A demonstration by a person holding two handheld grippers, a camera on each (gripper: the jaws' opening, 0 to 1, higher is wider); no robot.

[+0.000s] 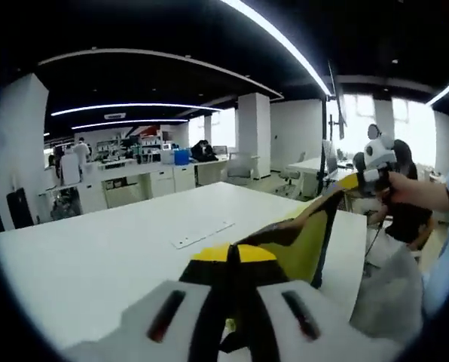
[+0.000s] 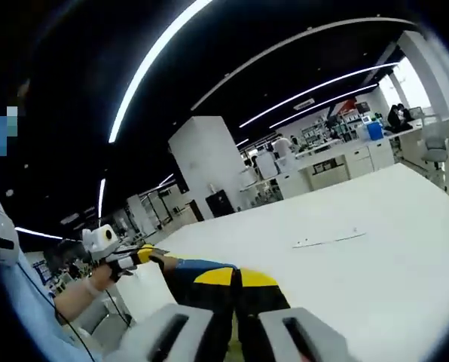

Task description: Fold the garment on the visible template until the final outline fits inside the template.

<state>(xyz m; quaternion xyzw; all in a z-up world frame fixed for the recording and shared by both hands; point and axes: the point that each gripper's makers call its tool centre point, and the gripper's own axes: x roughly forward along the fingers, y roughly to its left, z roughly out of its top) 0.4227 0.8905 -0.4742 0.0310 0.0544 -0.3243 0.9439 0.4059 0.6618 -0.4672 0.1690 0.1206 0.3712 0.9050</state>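
Both claws are clamped on the black-and-yellow garment (image 1: 300, 234), the left claw (image 1: 232, 302) and the right claw (image 2: 236, 317) each pinching a part of it, so the cloth hangs stretched between them in the air above the near edge of the white surface (image 1: 96, 256). The pale template strip (image 1: 202, 234) lies flat further in on the surface, well apart from the cloth. The risk, as I judge it, is lowering the garment short of the template or askew, or a slipping pinch dropping it off the near edge.
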